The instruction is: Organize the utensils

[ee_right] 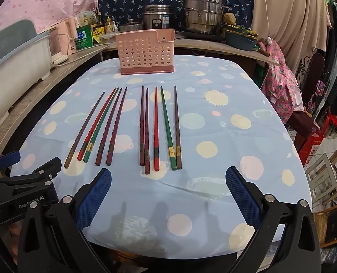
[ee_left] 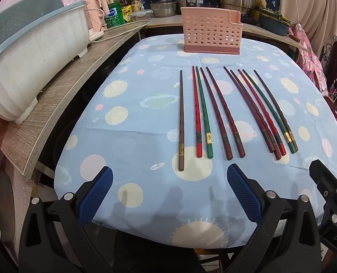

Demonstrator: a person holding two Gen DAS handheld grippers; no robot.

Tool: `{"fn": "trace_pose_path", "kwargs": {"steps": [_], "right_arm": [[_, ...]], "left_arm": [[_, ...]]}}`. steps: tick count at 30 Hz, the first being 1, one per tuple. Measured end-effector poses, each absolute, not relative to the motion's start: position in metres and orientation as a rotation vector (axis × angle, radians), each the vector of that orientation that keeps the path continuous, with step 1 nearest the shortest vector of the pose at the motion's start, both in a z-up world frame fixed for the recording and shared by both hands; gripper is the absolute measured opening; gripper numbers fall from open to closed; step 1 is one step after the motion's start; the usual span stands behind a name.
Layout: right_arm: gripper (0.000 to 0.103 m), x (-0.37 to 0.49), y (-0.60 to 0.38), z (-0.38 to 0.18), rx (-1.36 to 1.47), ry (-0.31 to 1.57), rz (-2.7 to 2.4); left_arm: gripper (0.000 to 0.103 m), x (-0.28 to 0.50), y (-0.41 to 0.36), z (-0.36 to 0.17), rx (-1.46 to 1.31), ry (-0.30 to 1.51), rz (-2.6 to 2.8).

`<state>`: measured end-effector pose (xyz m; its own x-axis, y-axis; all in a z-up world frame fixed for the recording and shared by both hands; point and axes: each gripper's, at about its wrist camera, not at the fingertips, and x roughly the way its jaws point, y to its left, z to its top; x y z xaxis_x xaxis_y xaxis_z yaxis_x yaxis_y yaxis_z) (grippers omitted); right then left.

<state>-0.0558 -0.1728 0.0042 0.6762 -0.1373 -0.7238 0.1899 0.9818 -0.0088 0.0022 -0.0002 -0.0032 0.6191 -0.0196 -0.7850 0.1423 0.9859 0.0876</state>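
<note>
Several chopsticks lie side by side on the blue patterned tablecloth (ee_left: 132, 122), in a left group (ee_left: 202, 113) and a right group (ee_left: 264, 113); they are brown, red, green and dark maroon. In the right wrist view the left group (ee_right: 100, 127) and right group (ee_right: 159, 127) show too. A pink perforated utensil holder (ee_left: 211, 33) stands upright beyond them, also in the right wrist view (ee_right: 145, 52). My left gripper (ee_left: 168, 182) is open and empty near the table's front edge. My right gripper (ee_right: 168, 182) is open and empty beside it, right of the left one.
A white and blue dish rack (ee_left: 31, 68) sits on a wooden counter (ee_left: 77, 91) left of the table. Pots (ee_right: 202, 13), bottles and a pink kettle (ee_left: 95, 11) crowd the back counter. Chairs and stools (ee_right: 327, 170) stand to the right.
</note>
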Motion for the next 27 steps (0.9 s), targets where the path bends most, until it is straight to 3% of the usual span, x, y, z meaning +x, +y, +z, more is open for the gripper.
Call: {"fn": "trace_pose_path", "kwargs": {"steps": [27], "right_arm": [[0.096, -0.0597, -0.1715, 0.0094, 0.078, 0.805, -0.183]], "left_arm": [[0.096, -0.0015, 0.0028, -0.0011, 0.142, 0.895, -0.081]]}}
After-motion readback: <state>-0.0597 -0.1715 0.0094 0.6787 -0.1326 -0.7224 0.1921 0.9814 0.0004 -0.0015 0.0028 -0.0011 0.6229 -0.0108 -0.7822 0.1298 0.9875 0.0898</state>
